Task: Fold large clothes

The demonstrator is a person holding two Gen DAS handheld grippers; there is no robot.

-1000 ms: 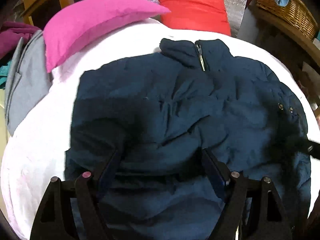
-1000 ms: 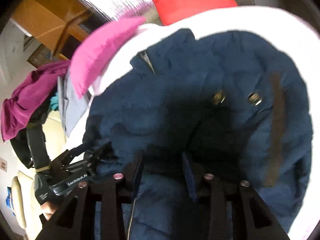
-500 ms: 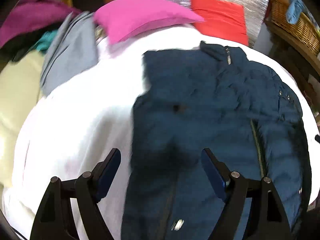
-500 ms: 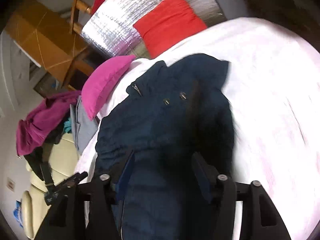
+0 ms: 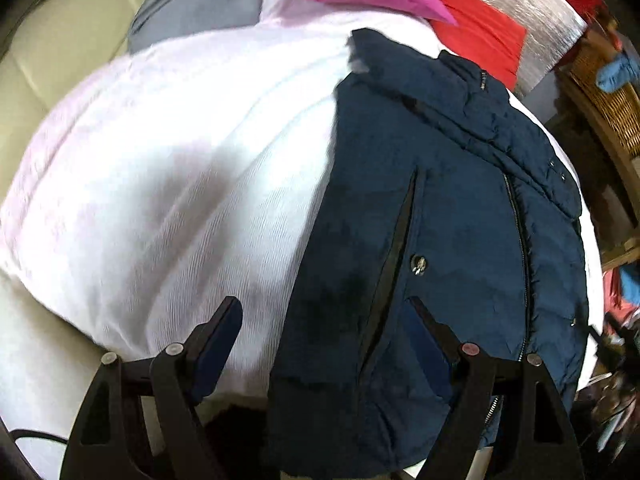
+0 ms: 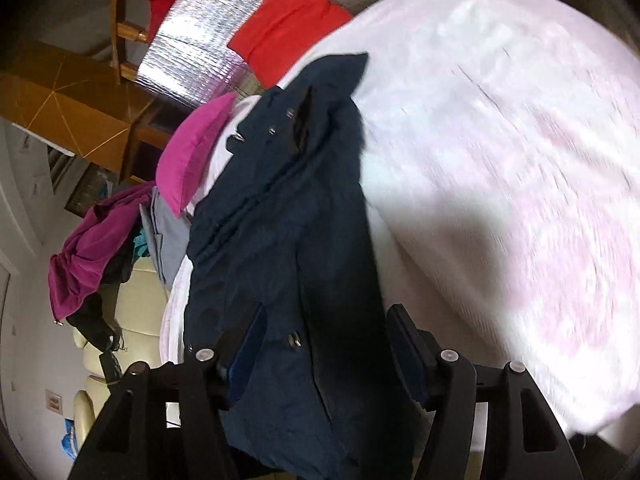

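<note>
Right gripper [image 6: 324,344] at bottom centre of frame, jaws spread wide, nothing pinched between the pads. Navy padded jacket [image 6: 280,240] runs as a narrow strip from bottom centre up to upper middle; metal snaps near its top end, another snap low between the fingers. It lies on a white bedcover [image 6: 500,160] filling the right half, blurred. Magenta pillow [image 6: 192,156] just left of the jacket's upper part. Red cushion [image 6: 288,24] at top, against silver foil panel [image 6: 192,60]. Purple garment [image 6: 92,244] heaped at left edge, grey cloth [image 6: 170,240] beside it.
</note>
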